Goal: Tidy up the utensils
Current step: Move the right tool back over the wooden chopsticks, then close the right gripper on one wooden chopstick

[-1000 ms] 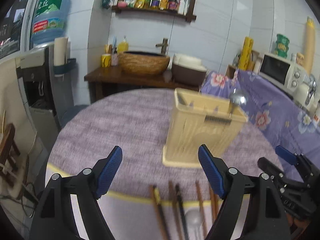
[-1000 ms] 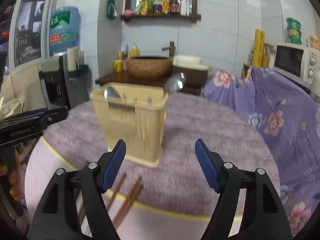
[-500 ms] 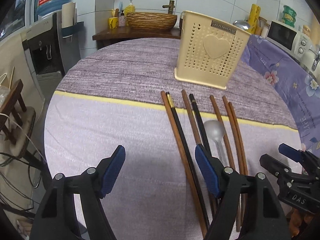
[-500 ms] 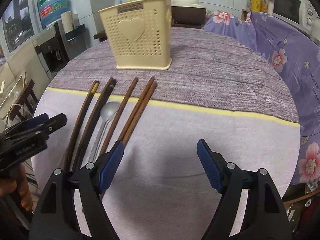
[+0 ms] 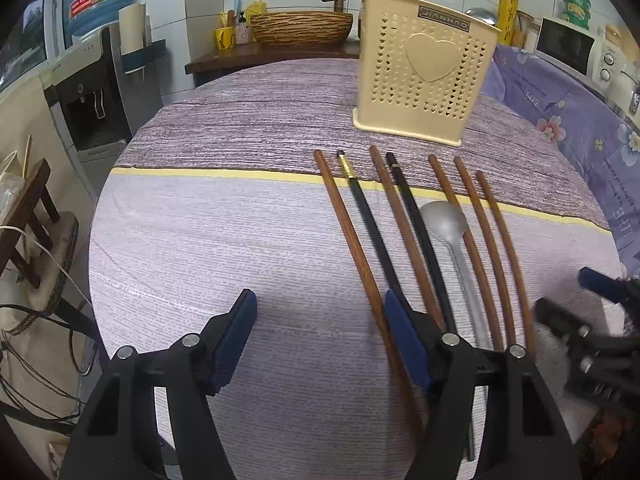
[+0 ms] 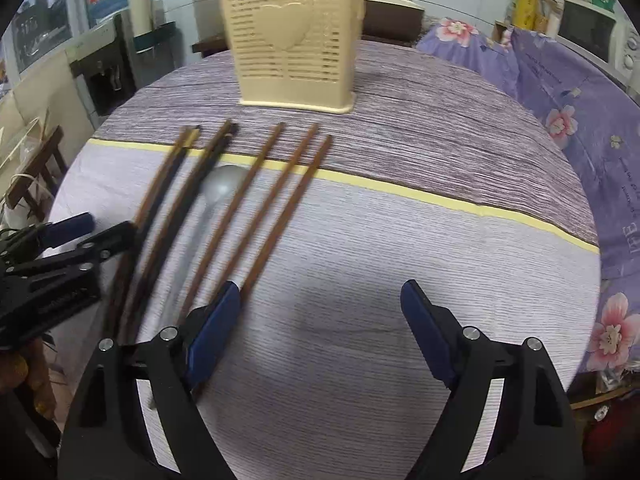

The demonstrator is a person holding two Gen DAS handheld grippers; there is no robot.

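A cream perforated utensil holder (image 5: 424, 64) with a heart on its side stands at the far side of the round table; it also shows in the right wrist view (image 6: 294, 40). A spoon bowl (image 5: 482, 16) sticks out of its top. Several brown and black chopsticks (image 5: 352, 240) lie side by side in front of it, with a metal spoon (image 5: 444, 220) among them; the right wrist view shows the chopsticks (image 6: 276, 208) and spoon (image 6: 222, 188) too. My left gripper (image 5: 320, 320) is open above the chopsticks' near ends. My right gripper (image 6: 320, 304) is open to their right.
The table carries a cloth (image 5: 240, 128), purple-grey at the far side and pale near me, with a yellow stripe (image 5: 200, 172). A water dispenser (image 5: 92, 80) and wooden stool (image 5: 28, 208) stand left. A flowered purple cover (image 6: 560, 80) and microwave (image 5: 568, 48) are right.
Both grippers have pulled back from the holder and lowered toward the table's near side, so the chopsticks and spoon now fill the view. Both stay open.
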